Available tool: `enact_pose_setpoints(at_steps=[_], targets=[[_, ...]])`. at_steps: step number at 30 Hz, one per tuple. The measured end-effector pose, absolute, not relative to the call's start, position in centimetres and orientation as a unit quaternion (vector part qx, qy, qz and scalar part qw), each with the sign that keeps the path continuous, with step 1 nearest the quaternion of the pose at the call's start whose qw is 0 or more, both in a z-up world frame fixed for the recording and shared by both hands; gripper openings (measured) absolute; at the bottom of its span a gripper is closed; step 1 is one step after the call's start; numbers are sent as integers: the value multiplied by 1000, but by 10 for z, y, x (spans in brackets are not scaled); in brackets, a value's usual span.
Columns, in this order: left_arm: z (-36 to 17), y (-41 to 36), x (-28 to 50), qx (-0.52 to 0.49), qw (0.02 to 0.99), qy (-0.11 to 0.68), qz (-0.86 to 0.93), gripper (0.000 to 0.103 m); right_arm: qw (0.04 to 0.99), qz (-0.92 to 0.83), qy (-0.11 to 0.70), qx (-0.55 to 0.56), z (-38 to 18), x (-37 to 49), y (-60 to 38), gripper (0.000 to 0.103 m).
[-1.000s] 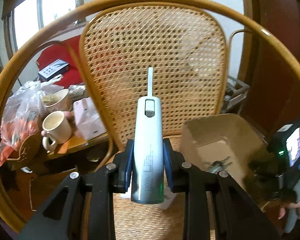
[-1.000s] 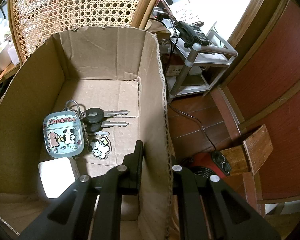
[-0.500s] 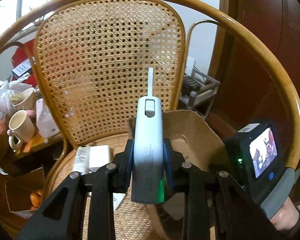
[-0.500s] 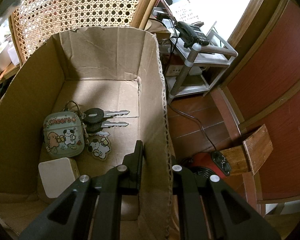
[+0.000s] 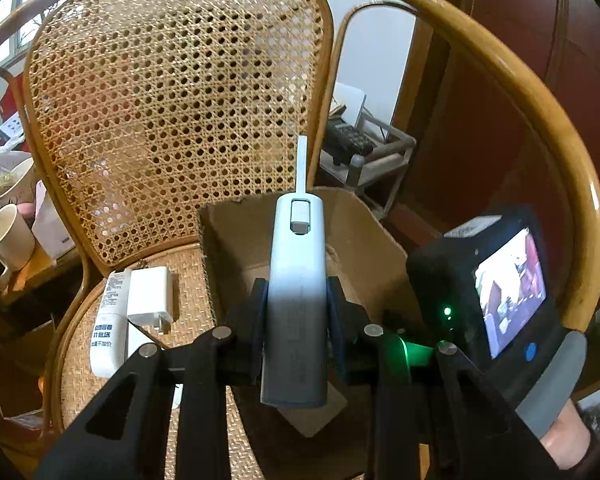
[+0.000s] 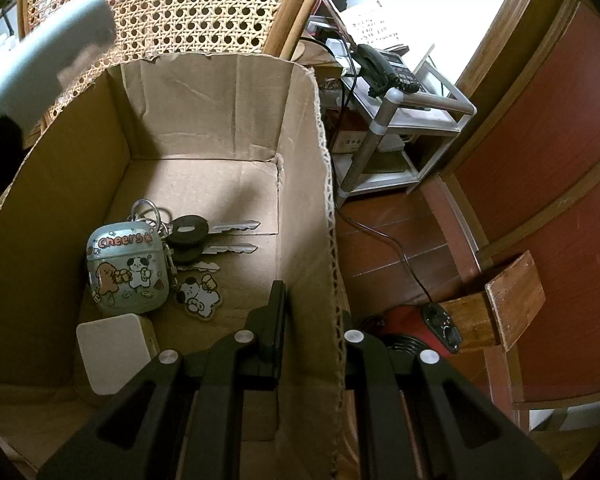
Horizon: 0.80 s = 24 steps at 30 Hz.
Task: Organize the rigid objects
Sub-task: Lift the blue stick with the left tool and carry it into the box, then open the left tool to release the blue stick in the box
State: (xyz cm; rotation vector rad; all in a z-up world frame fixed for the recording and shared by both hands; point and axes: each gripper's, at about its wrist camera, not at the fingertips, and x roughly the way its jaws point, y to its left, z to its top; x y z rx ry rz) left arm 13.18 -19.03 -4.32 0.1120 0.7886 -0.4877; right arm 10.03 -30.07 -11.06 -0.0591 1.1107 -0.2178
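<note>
My left gripper [image 5: 296,316] is shut on a silver-grey power bank [image 5: 296,280] with a short white cable, held above the open cardboard box [image 5: 236,240] on the cane chair. The power bank also shows blurred at the top left of the right wrist view [image 6: 48,64]. My right gripper [image 6: 312,320] is shut on the box's right wall [image 6: 324,208]. Inside the box lie a cartoon earbud case [image 6: 126,272], keys [image 6: 212,236], a dog charm [image 6: 198,296] and a white square block [image 6: 112,352].
A white tube [image 5: 108,320] and a white plug charger [image 5: 150,296] lie on the chair seat left of the box. Mugs [image 5: 4,240] stand on a side table at left. A metal stand with a telephone [image 6: 384,68] and a red heater [image 6: 412,328] are right of the chair.
My left gripper has swung right with the power bank, from beside the box to over it. The power bank has entered the right wrist view. The right gripper has stayed on the box wall.
</note>
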Motion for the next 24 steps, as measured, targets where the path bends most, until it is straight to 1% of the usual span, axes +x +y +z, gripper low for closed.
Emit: enact_pose_setpoints(at_steps=[3, 9, 24], targets=[[-46, -192, 133, 54, 893, 382, -231, 26, 844, -103, 526, -29, -111, 100, -301, 13], [-35, -185, 131, 59, 907, 354, -220, 26, 845, -99, 525, -27, -108, 101, -301, 13], [-40, -143, 150, 67, 913, 370, -160, 27, 844, -103, 525, -30, -112, 101, -299, 13]])
